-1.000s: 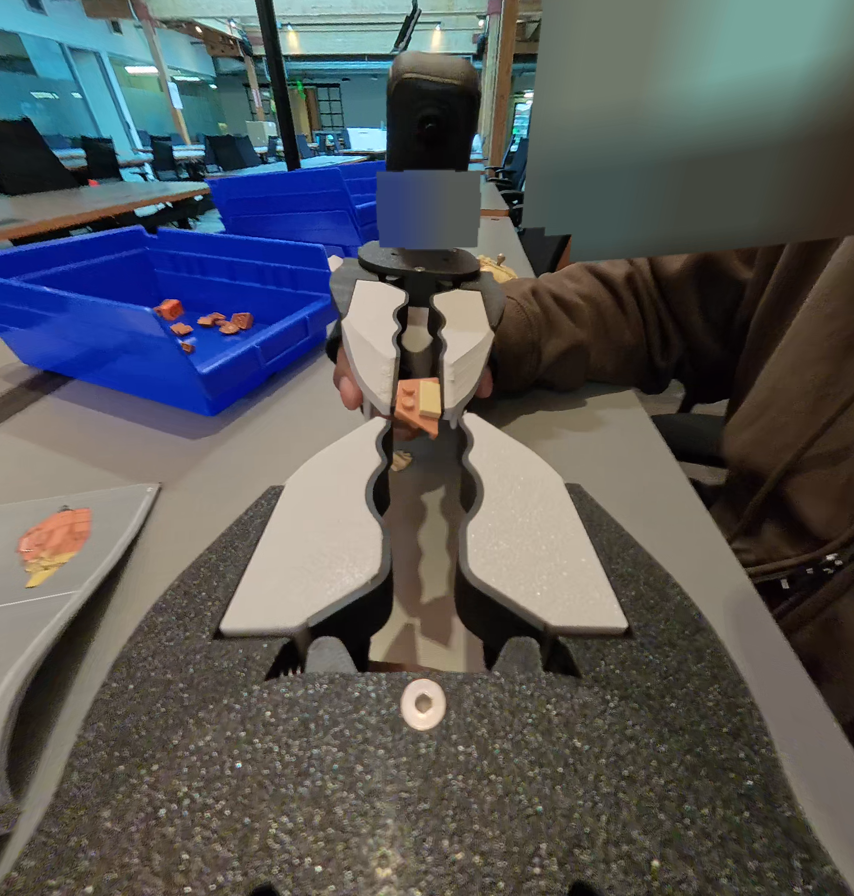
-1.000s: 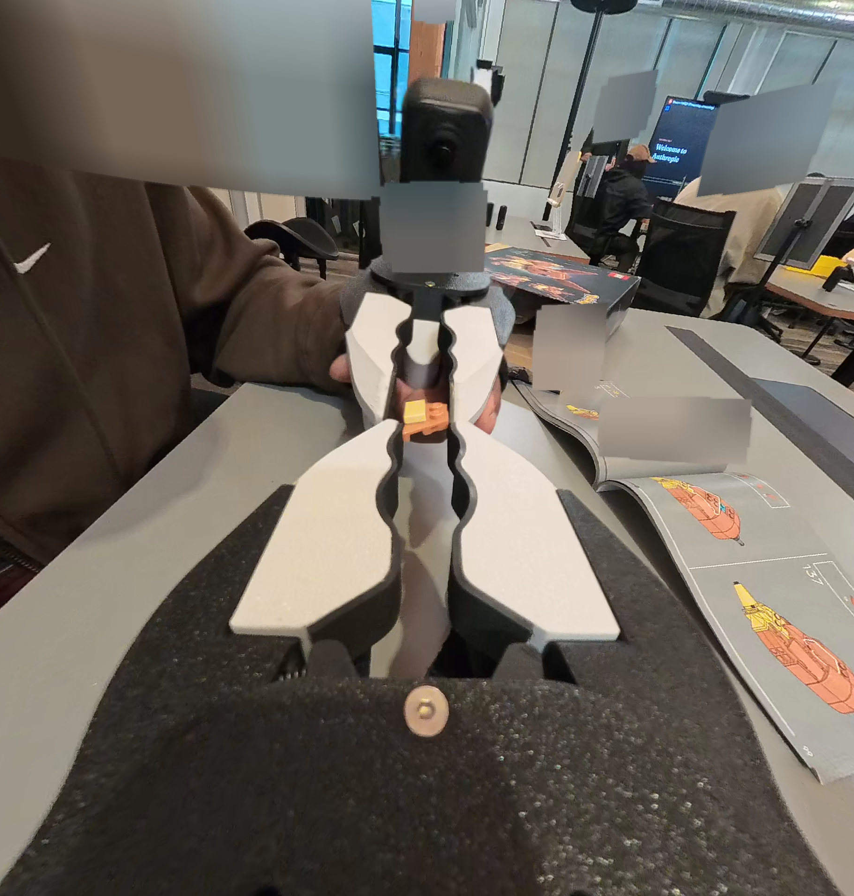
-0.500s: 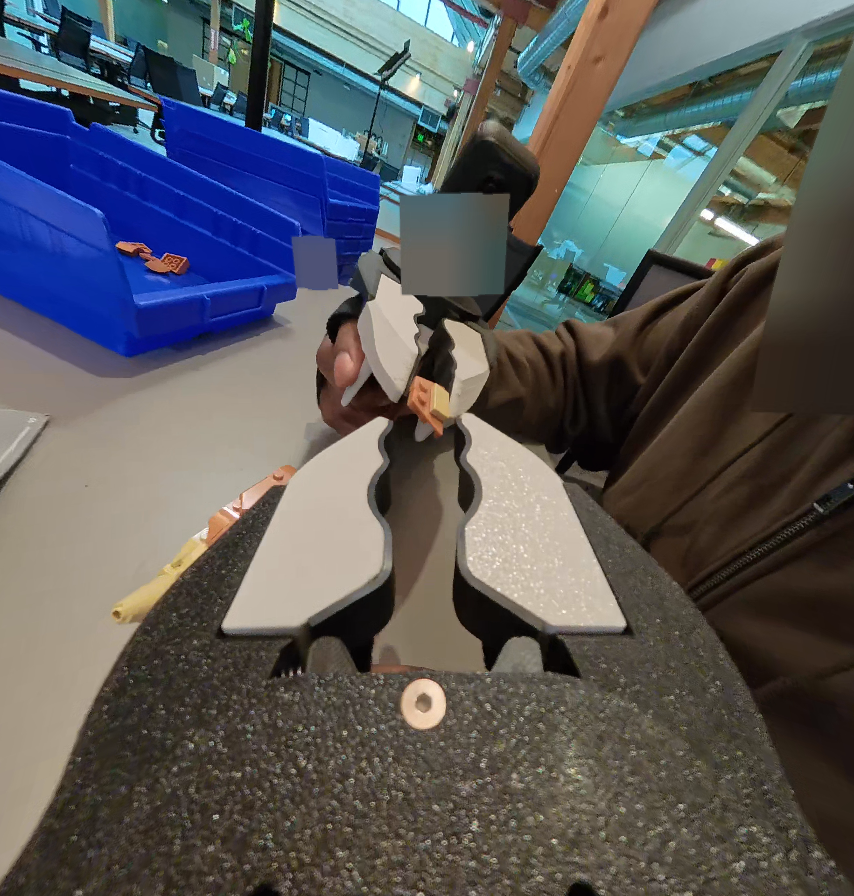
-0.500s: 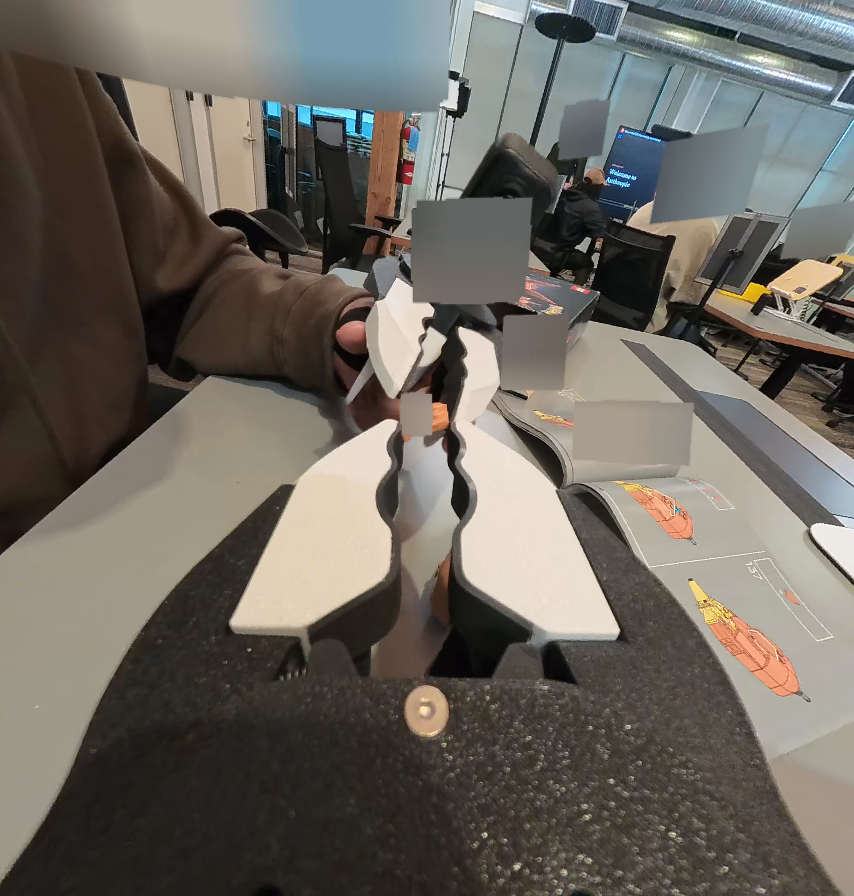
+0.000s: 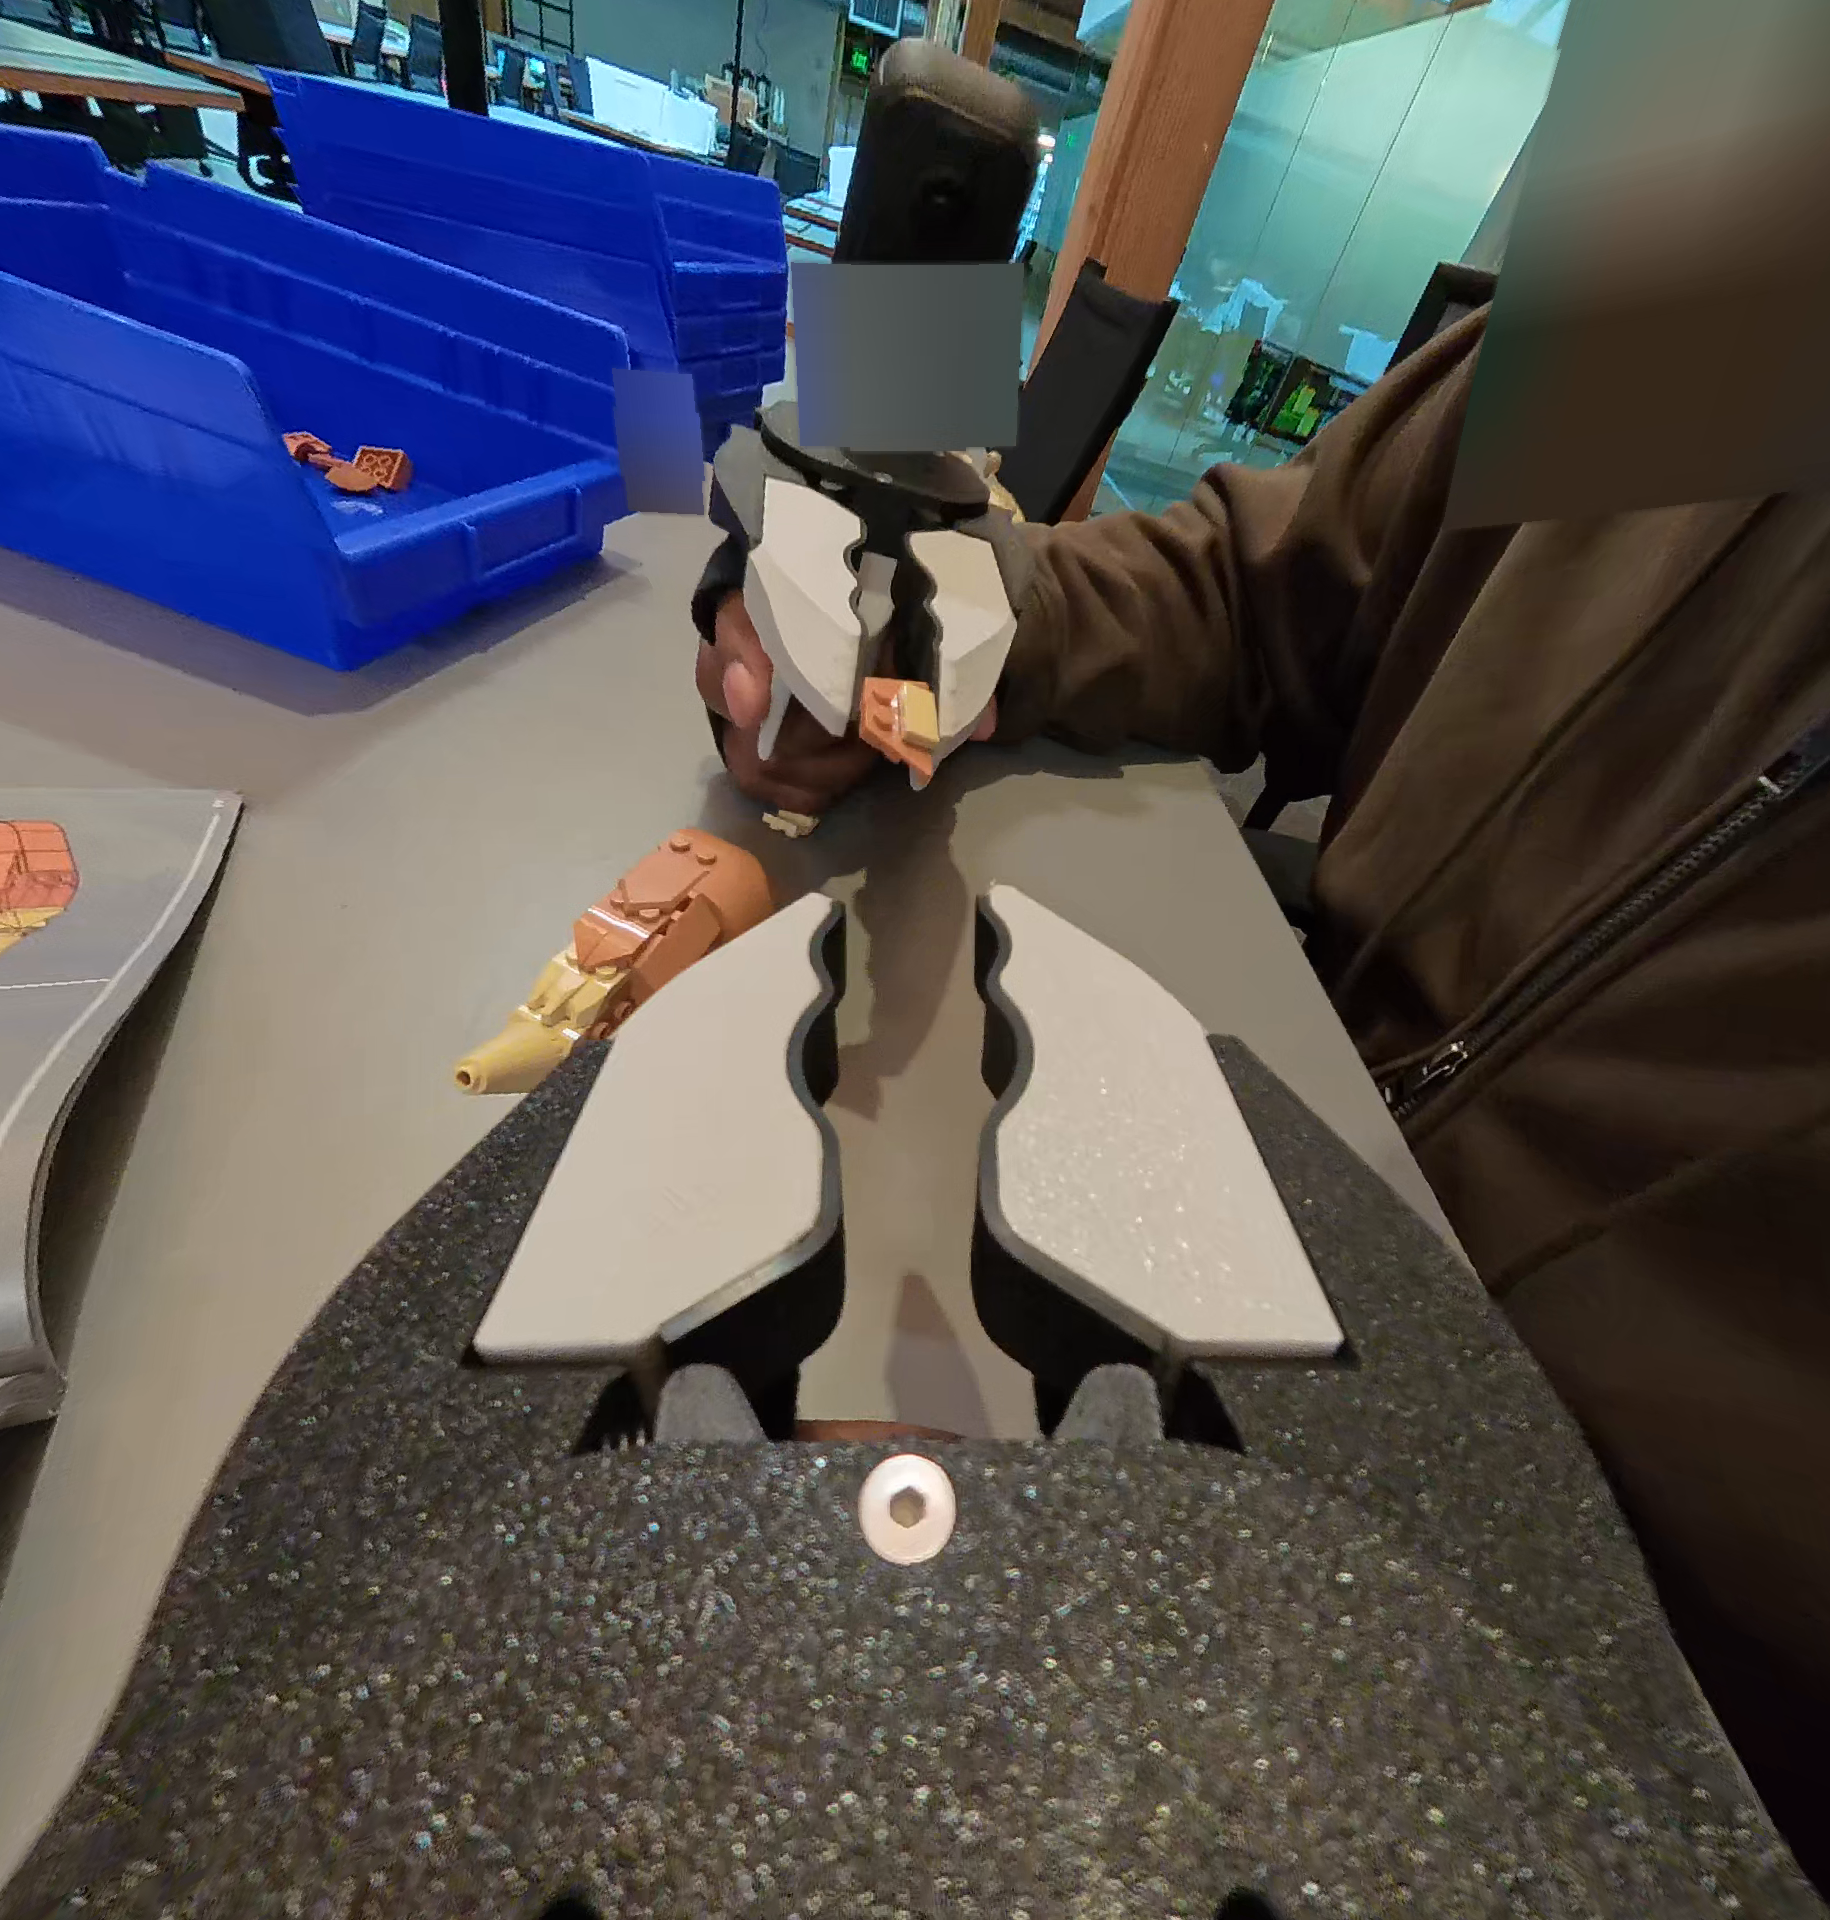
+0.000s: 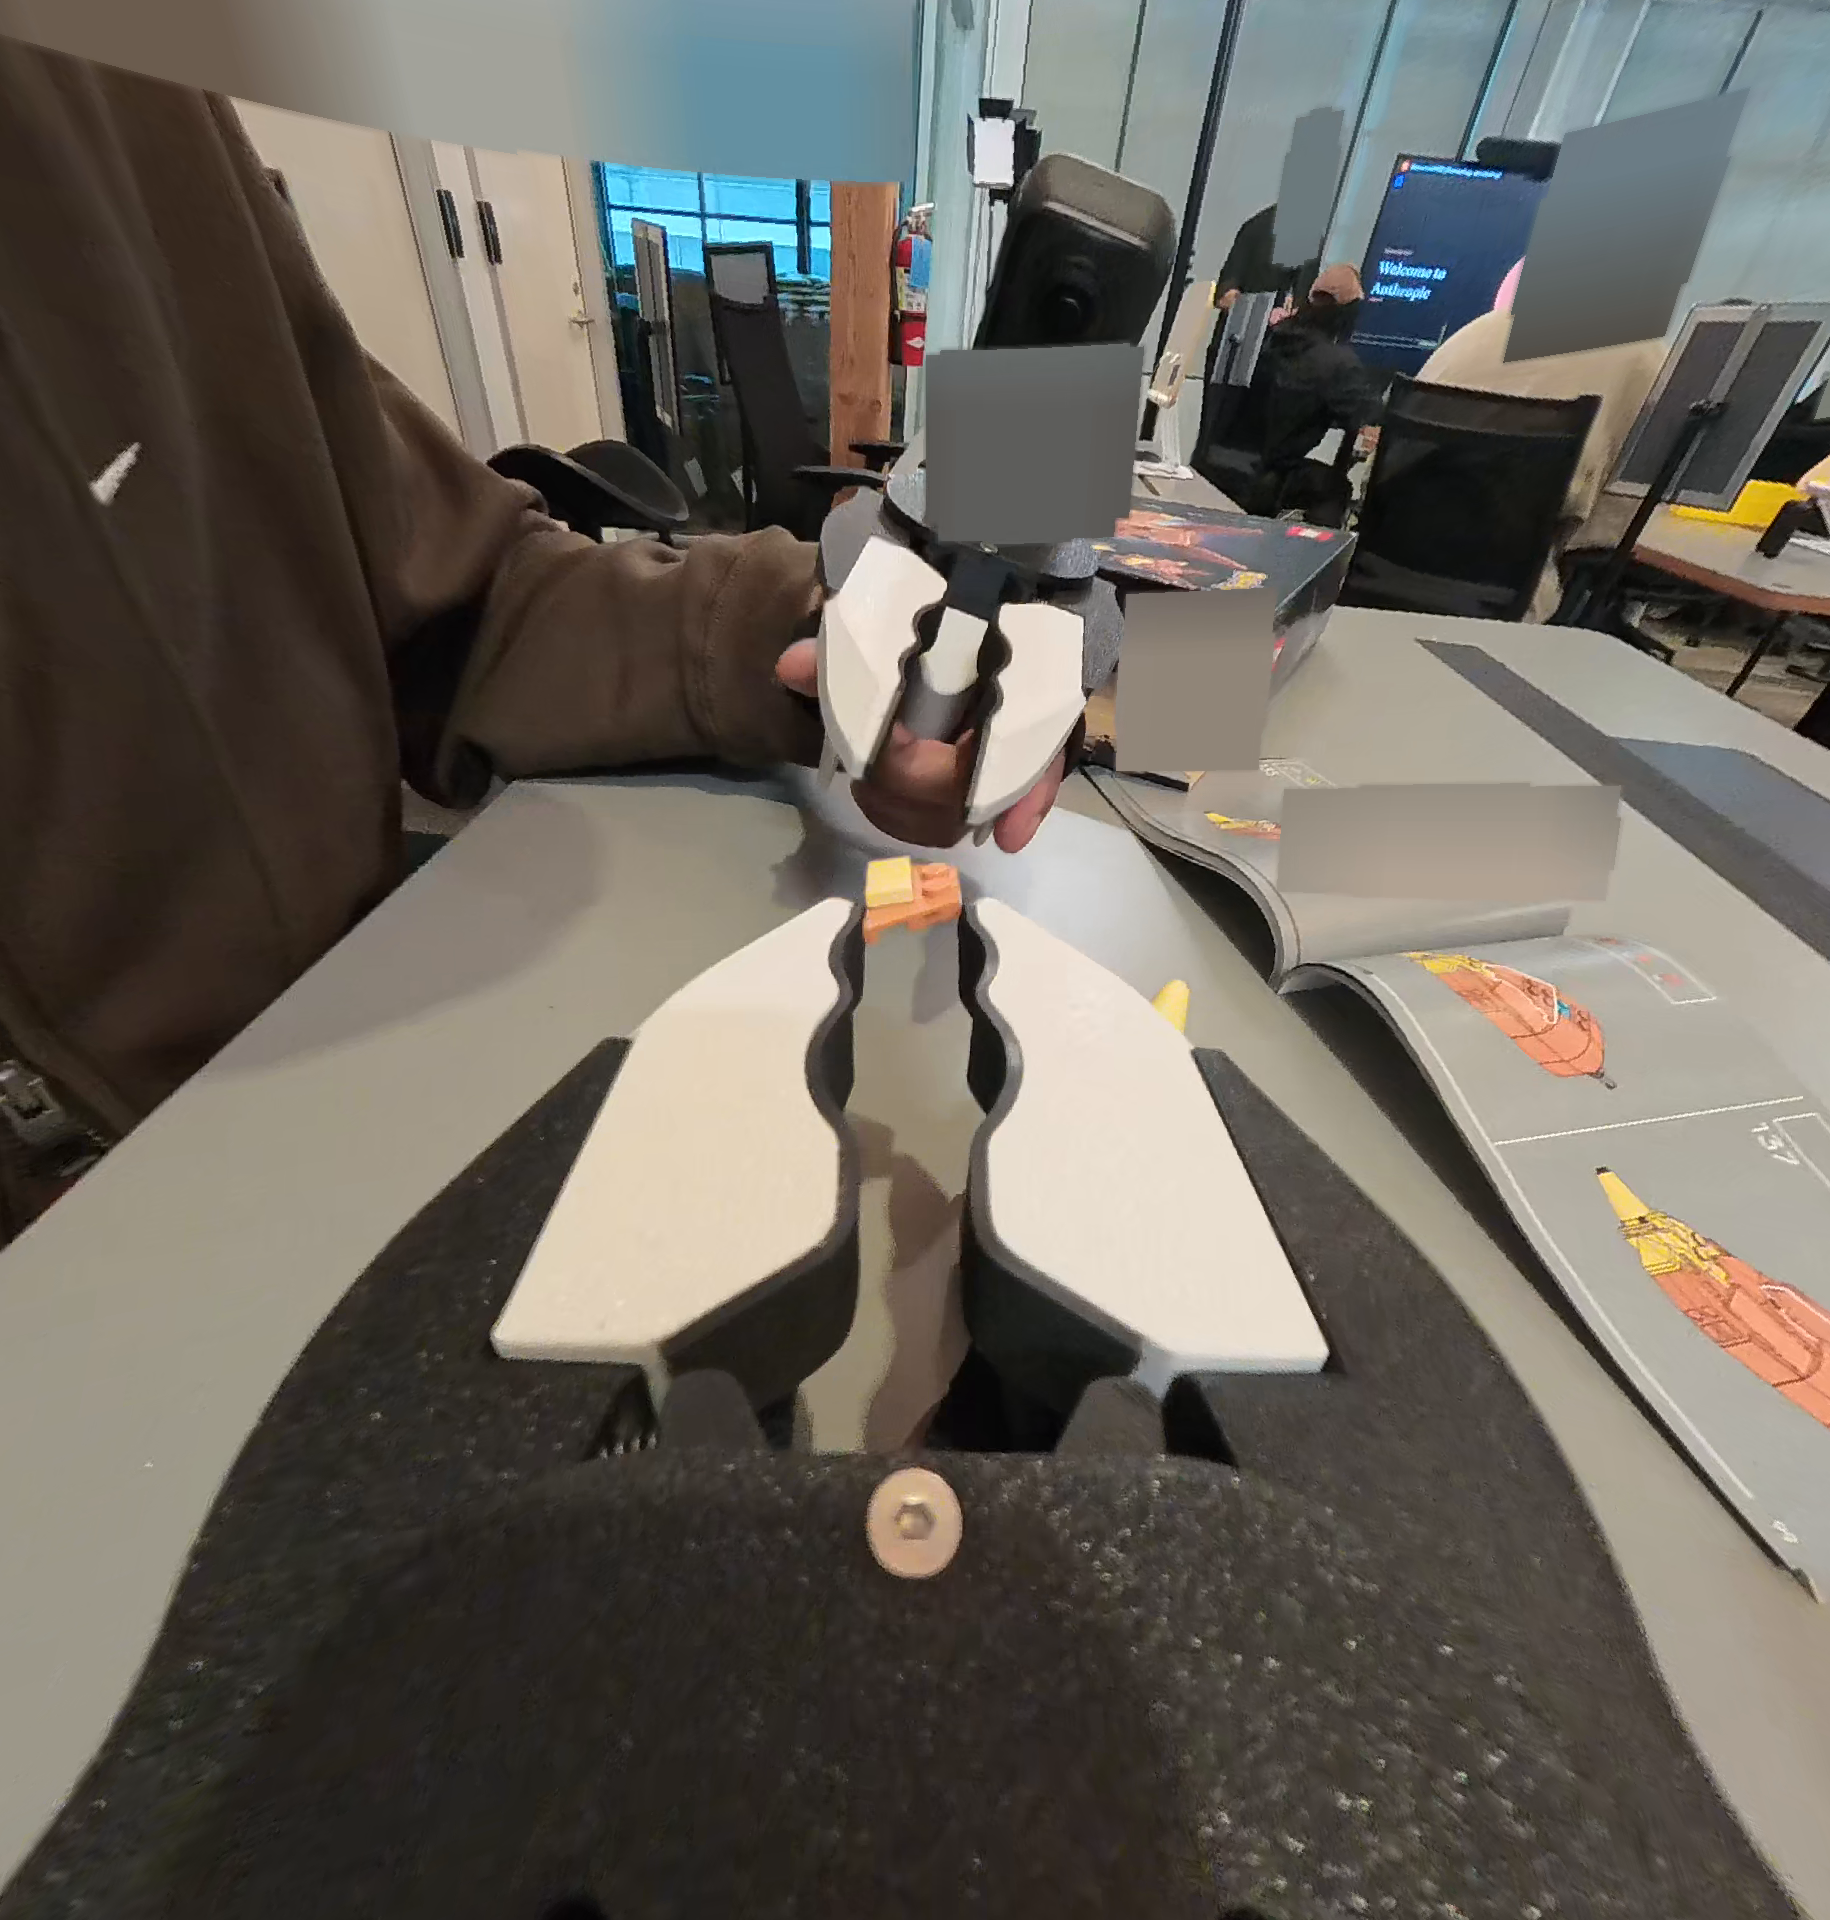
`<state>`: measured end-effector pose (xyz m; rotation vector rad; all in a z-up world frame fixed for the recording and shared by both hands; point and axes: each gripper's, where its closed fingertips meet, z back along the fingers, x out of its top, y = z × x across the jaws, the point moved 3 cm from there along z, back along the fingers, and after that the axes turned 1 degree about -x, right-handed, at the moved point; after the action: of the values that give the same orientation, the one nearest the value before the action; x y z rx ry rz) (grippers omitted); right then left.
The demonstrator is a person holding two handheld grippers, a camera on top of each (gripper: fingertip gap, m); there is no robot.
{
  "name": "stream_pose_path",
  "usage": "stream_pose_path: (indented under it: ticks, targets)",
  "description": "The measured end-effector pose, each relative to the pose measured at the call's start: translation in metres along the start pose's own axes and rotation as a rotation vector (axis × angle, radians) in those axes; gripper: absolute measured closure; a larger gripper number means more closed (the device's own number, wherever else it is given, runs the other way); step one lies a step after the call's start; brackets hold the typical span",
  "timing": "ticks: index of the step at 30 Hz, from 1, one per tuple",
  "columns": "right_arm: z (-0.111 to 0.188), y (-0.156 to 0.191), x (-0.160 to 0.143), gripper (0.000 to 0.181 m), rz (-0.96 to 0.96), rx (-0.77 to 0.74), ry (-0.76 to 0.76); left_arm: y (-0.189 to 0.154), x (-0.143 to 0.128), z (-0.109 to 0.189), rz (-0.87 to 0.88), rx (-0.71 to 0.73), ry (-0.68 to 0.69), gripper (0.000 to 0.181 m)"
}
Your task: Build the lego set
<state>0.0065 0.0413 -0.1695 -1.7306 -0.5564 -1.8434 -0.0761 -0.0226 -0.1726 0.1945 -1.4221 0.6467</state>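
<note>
Lego piece point(image 5: 898, 720), orange with a tan plate, sits pinched at the tips of the right gripper point(image 5: 895, 727) far across the grey table point(image 5: 371, 831); nearer, the left gripper point(image 5: 909, 920) gapes empty, with the orange-tan model point(image 5: 641, 935) left of it. Right wrist view: the right gripper point(image 6: 906, 914) clamps the piece point(image 6: 909, 896); beyond, the left gripper point(image 6: 906, 774) hangs parted, instruction booklet point(image 6: 1617, 1143) at right.

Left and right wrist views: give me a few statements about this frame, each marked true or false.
1. The right gripper holds a small orange-and-tan piece. True.
2. The left gripper grips the partly built model. False: it is open and empty; the model lies on the table.
3. The blue bin holds nothing. False: a few orange pieces lie in it.
4. An instruction booklet lies open on the table. True.
</note>
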Motion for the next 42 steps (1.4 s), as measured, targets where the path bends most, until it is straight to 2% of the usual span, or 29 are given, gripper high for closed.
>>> stream_pose_path:
  ticks: [10, 42]
  targets:
    - [0.003, -0.003, 0.002, 0.164, -0.025, -0.002, -0.022, 0.011, 0.0, 0.008, 0.017, 0.046, -0.022, 0.158]
    - [0.004, -0.004, 0.003, 0.164, -0.019, -0.014, -0.02, 0.011, -0.003, 0.003, 0.009, 0.056, -0.003, 0.158]
